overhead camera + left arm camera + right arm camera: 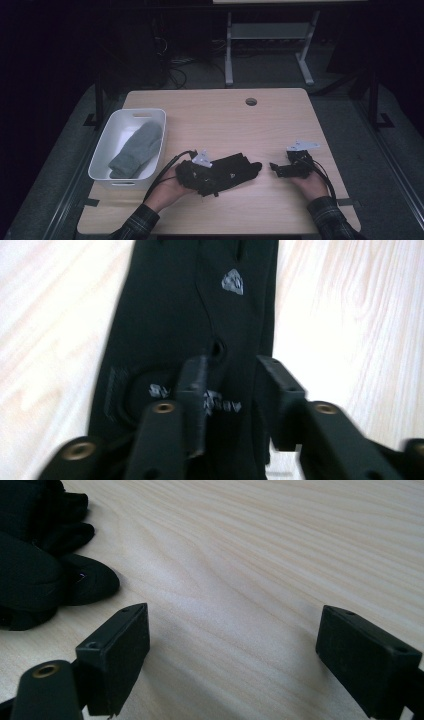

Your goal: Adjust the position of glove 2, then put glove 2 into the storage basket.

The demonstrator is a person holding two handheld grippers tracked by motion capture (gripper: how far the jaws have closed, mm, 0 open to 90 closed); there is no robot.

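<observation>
A black glove [231,171] lies flat on the pale wood tabletop [220,117], a little left of the middle and near the person's edge, its fingers pointing toward the right and its cuff end under the left claw [200,176]. It is a matte black fabric glove, dark enough that its folds barely show from the high view; in the left gripper view [200,315] the cloth runs as a long dark band across the light wood grain, with a small grey-white emblem on the back, a stitched seam curving down its middle, a small round hole, and light lettering on a rounded patch near the cuff, too blurred to read. The left claw hovers over that cuff end with its jaws partly apart, one on each side of the lettered patch; the pads do not visibly press the cloth, so it reads as released, with the glove beneath and between the jaws. The right claw [277,169] rests low over bare tabletop to the right of the glove, just off its fingertips, jaws spread wide and holding nothing; in the right gripper view the glove's rounded black fingertips [47,555] lie at the upper left, apart from the jaws. At the left edge of the tabletop stands a white bin [111,131] with a grey mitten [137,150] lying in it.
</observation>
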